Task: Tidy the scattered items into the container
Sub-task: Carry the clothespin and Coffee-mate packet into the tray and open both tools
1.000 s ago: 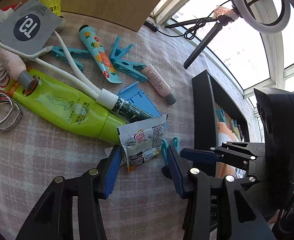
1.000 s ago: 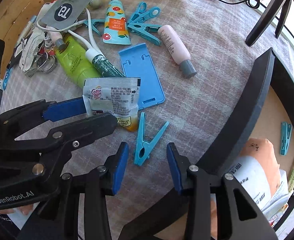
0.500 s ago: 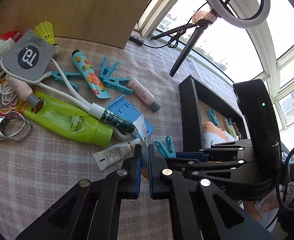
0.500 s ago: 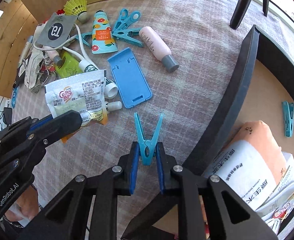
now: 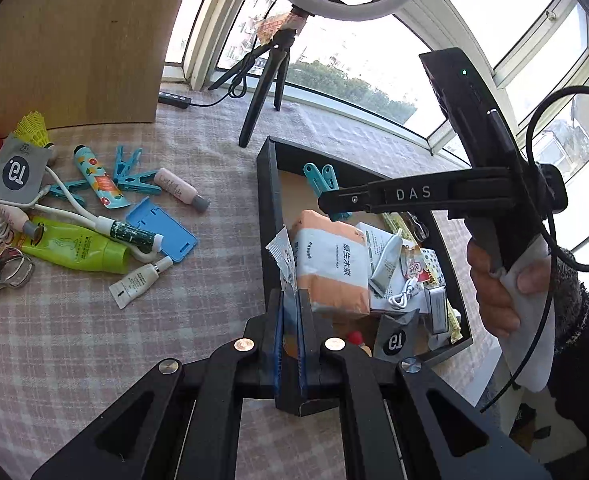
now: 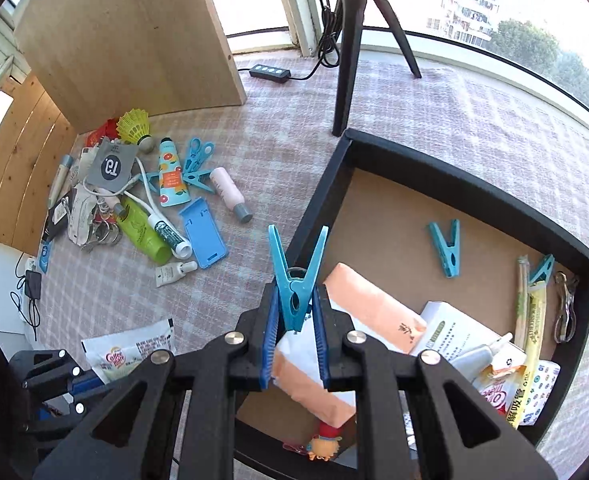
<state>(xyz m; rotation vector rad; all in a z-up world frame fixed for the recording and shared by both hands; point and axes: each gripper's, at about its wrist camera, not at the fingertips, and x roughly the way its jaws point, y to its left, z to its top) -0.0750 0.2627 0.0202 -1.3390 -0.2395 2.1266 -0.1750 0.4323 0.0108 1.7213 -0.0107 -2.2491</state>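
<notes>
My left gripper (image 5: 290,320) is shut on a white Coffee-mate sachet (image 5: 286,260), seen edge-on, just above the left wall of the black tray (image 5: 268,208). My right gripper (image 6: 296,320) is shut on a blue clothespin (image 6: 296,280), whose legs point up over the tray's near left wall (image 6: 322,204). In the left wrist view the right gripper (image 5: 328,200) hangs over the tray with the clothespin (image 5: 319,176). The right wrist view shows the left gripper (image 6: 88,382) low at the left with the sachet (image 6: 130,350). Scattered items lie on the checked cloth to the left.
On the cloth lie a green tube (image 5: 78,248), a blue phone stand (image 5: 162,232), a pink bottle (image 5: 180,190), a small white tube (image 5: 138,282) and more clothespins (image 5: 134,180). The tray holds an orange tissue pack (image 5: 330,268) and packets. A tripod (image 5: 262,92) and a wooden board (image 5: 74,40) stand behind.
Both grippers closed, the left on the sachet and the right on the blue clothespin, then rose and moved right from the cloth to the tray.
</notes>
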